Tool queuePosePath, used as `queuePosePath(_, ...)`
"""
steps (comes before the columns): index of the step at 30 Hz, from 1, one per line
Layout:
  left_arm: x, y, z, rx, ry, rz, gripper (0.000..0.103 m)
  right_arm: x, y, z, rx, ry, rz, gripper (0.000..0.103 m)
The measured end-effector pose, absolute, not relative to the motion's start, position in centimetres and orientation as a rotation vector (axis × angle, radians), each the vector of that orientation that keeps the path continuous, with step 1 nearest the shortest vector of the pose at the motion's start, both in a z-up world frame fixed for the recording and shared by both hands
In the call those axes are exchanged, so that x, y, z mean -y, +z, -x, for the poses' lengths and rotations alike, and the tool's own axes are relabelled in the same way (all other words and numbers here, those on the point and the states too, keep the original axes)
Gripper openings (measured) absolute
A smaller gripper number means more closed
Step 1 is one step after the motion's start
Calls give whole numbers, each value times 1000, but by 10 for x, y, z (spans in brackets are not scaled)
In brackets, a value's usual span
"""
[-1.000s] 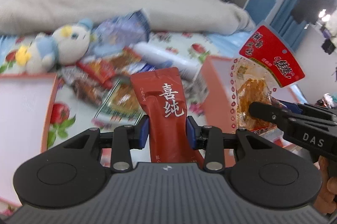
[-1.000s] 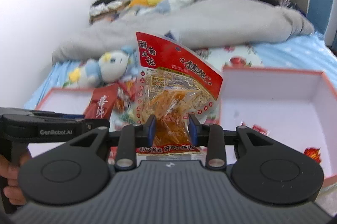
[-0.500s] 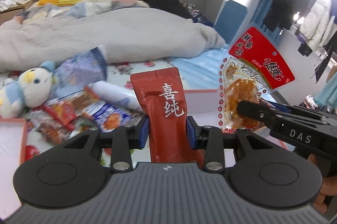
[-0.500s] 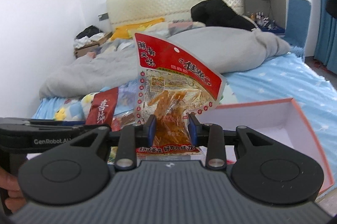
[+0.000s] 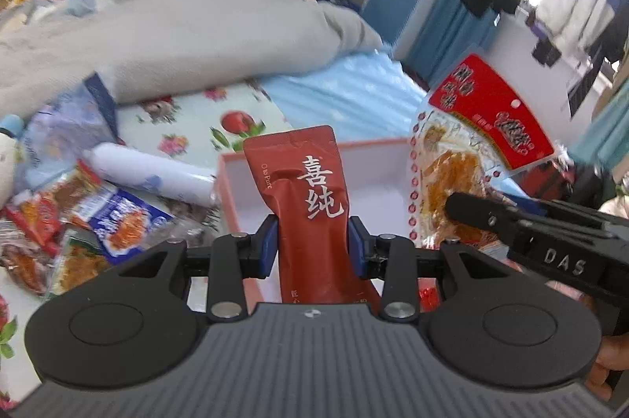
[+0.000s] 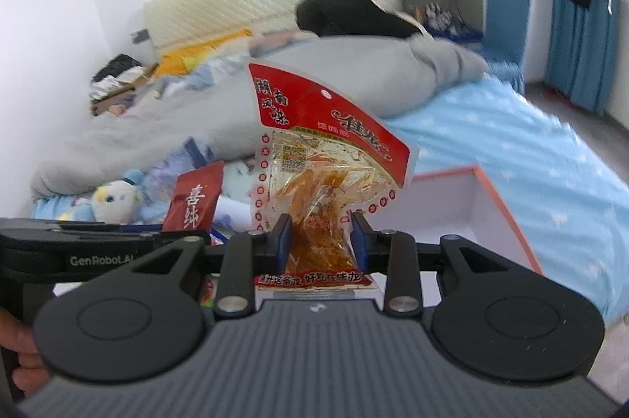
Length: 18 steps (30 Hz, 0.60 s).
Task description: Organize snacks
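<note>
The left claw [image 5: 313, 241] has its blue pads pressed on both sides of a dark red snack pouch [image 5: 310, 206] with white characters, holding it upright. The right claw [image 6: 321, 239] is likewise clamped on the lower part of a clear packet of orange dried snack [image 6: 318, 182] with a red fan-shaped header, also upright.

Taking the orange-rimmed white box [image 5: 232, 198] as the landmark: in the left wrist view the red pouch stands in front of the box's near-left corner, and the clear packet [image 5: 468, 162] is held up to the right, in front of the box's right part. In the right wrist view the box [image 6: 507, 206] opens just beyond and right of the clear packet, while the red pouch [image 6: 194, 202] shows to the left of it.

Left of the box, a white tube [image 5: 149, 174] lies on the flowered sheet, with a heap of loose snack packets [image 5: 78, 221] further left. A plush toy [image 6: 114, 200] sits beyond that heap. Behind the box a grey duvet [image 5: 196, 37] is bunched across the bed [image 6: 511, 143].
</note>
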State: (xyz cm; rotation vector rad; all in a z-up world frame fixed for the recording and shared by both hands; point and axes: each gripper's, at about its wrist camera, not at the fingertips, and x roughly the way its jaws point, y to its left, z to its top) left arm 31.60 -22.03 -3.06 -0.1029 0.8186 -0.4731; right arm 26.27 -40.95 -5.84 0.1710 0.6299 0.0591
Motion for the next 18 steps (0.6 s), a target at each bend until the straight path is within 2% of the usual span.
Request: queuePosePath(18, 275, -114, -384, -1009, -500, 71, 43, 454, -146, -307, -865, 11, -239, 36)
